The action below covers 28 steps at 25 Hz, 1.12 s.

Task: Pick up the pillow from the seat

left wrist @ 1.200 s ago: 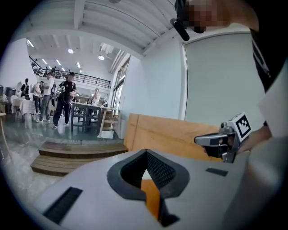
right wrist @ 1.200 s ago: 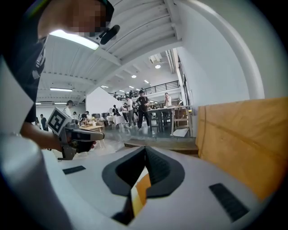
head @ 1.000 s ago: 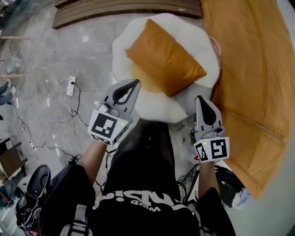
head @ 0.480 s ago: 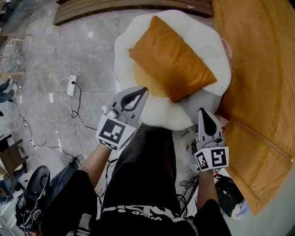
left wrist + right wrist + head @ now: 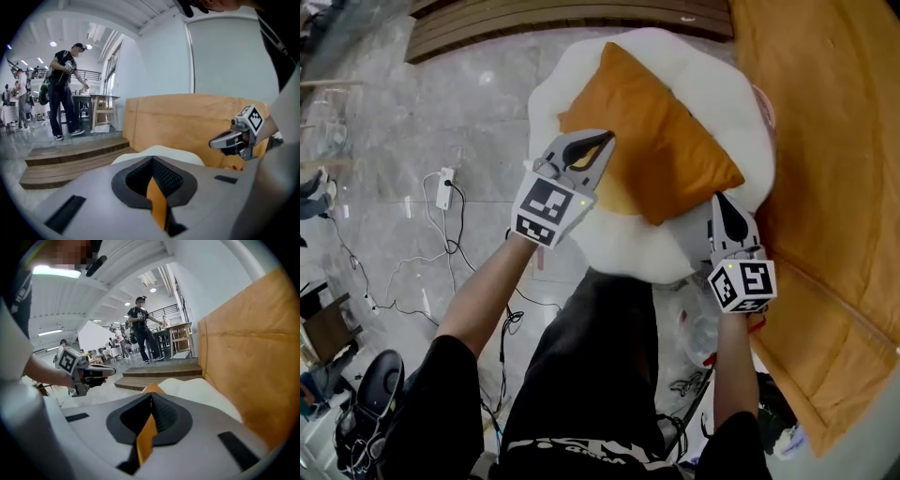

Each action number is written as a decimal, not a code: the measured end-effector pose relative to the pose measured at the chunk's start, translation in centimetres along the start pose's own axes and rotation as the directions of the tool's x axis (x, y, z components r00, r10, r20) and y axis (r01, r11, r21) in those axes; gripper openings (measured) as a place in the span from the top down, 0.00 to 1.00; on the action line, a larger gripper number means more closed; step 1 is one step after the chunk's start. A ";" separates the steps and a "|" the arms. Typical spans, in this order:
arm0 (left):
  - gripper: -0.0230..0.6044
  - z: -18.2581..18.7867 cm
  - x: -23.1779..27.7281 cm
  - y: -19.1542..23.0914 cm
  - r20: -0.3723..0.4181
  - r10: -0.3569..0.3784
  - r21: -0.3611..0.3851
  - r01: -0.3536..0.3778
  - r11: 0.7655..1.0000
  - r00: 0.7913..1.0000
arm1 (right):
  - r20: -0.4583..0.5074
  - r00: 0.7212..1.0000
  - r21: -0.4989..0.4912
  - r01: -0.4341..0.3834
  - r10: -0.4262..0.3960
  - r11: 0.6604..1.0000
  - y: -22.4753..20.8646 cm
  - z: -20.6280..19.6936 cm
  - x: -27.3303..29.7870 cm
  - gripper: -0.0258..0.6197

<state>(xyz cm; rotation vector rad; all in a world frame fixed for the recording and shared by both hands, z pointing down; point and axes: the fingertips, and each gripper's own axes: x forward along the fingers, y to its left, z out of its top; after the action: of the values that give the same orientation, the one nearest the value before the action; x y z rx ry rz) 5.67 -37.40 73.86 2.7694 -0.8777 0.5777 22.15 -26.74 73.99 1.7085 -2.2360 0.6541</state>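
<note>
A: Over grey marble floor [image 5: 459, 84], with a corded power strip [image 5: 444, 180] at the left and wooden steps [image 5: 534, 23] at the far edge. Noticed any change from a second back?

B: Yes. Brought both forward. Carried the left claw [image 5: 602, 141] off the near rim of the white seat [image 5: 628, 246] and out over the left edge of the orange pillow [image 5: 661, 141]. Pushed the right claw [image 5: 724, 202] up too, to the seat's near right rim, just beside the pillow's near right corner.

A: Meaning what for the pickup?

B: Looks like an approach nearly finished, with the grasp itself not begun. Flanks the pillow from two sides now, so probably set for a two-handed lift.

A: Holding anything?

B: Nothing. Shows both claws pressed fully shut, with only a sliver of orange past the slot in each gripper view — seen beyond the jaws, not pinched. Must open before taking any fabric.

A: And the pillow?

B: Lies flat across the seat, turned cornerwise, far corner toward the steps, right corner toward the tan slab [image 5: 825, 131]. Sits under and to the right of the left claw's tips. Sits far and left of the right claw — near, seemingly not touching. Cannot tell whether the left tips brush the cover.
</note>
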 end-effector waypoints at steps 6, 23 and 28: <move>0.95 -8.5 6.8 6.7 -0.189 0.095 0.018 -0.093 0.995 0.977 | -0.074 0.996 0.071 0.058 -0.053 0.996 -5.1 -4.8 4.4 0.93; 0.95 -19.7 15.4 13.2 -0.405 0.137 -0.068 -0.179 0.981 0.904 | -0.279 0.949 0.205 0.206 -0.145 0.957 -10.2 -19.0 8.2 0.92; 0.68 -19.9 16.6 13.6 -0.380 0.130 -0.093 -0.178 0.980 0.916 | -0.306 0.927 0.295 0.311 -0.219 0.904 -11.0 -21.1 8.2 0.55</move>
<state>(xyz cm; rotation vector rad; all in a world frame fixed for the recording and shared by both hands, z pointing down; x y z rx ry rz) 4.02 -51.42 99.50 2.3757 -1.0044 0.9983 28.89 -25.58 98.24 1.9014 -1.7371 1.1755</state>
